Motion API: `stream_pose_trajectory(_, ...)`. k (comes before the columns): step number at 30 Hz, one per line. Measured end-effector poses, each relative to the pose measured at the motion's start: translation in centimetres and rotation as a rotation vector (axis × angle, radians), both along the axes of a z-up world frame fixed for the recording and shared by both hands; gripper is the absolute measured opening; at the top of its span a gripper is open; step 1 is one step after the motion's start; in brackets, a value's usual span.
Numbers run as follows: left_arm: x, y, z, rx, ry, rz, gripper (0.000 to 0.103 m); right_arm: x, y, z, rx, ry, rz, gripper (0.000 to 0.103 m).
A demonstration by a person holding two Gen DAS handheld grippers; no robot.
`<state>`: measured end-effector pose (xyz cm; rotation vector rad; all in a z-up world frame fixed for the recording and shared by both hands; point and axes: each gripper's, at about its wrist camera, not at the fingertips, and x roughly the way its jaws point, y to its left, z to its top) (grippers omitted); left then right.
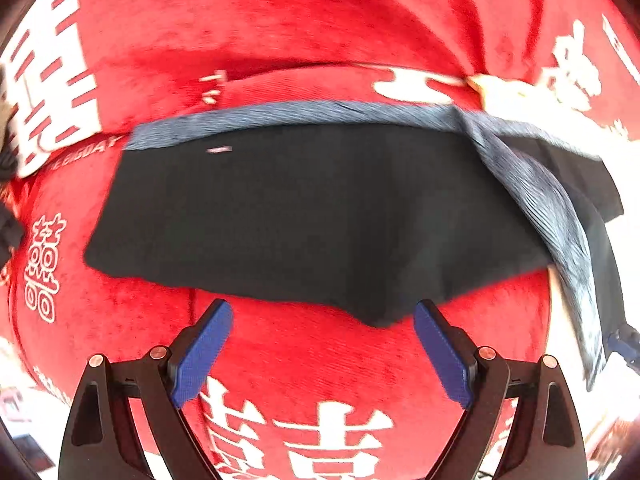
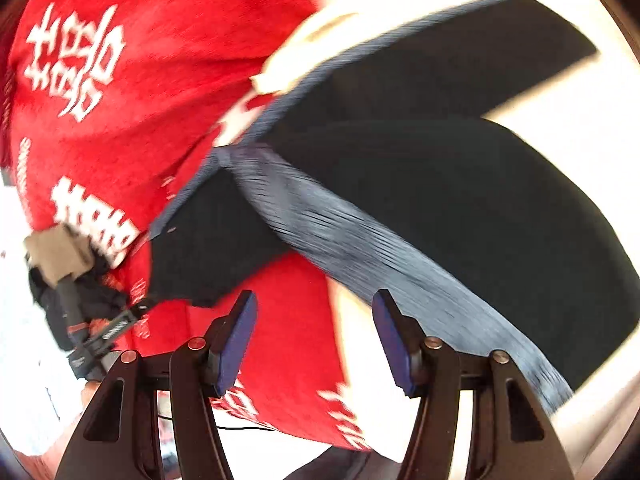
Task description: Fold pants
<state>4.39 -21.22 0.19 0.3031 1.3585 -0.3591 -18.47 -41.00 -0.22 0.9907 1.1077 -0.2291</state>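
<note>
My right gripper (image 2: 314, 334) hangs with jaws apart, nothing between them. Black pants (image 2: 460, 216) with grey ribbed waistband (image 2: 360, 248) lie just ahead, on red blanket (image 2: 132, 140). Frame blurred.

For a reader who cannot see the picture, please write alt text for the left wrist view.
Dark pants with a grey-blue ribbed waistband lie spread on a red blanket printed with white characters. The left gripper hangs above the blanket just short of the pants' near edge, its blue-padded jaws wide open and holding nothing.
</note>
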Motion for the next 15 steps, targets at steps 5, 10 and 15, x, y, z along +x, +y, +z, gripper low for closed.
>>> stream_pose_trajectory(5, -2.2, -2.1, 0.3, -0.047, 0.032, -0.095, 0.093, -7.6, -1.2, -1.8, 0.016, 0.057, -0.196, 0.064)
stream_pose_trajectory(10, -4.3, -4.3, -0.4, -0.046, 0.043, -0.196, 0.093, -11.9, -1.8, -3.7, -0.004, 0.092, -0.328, 0.064)
stream_pose_trajectory(15, -5.5, -7.4, -1.5, -0.082, 0.087, -0.194, 0.093, -16.0, -3.3, -5.3, -0.010, 0.154, -0.428, 0.064)
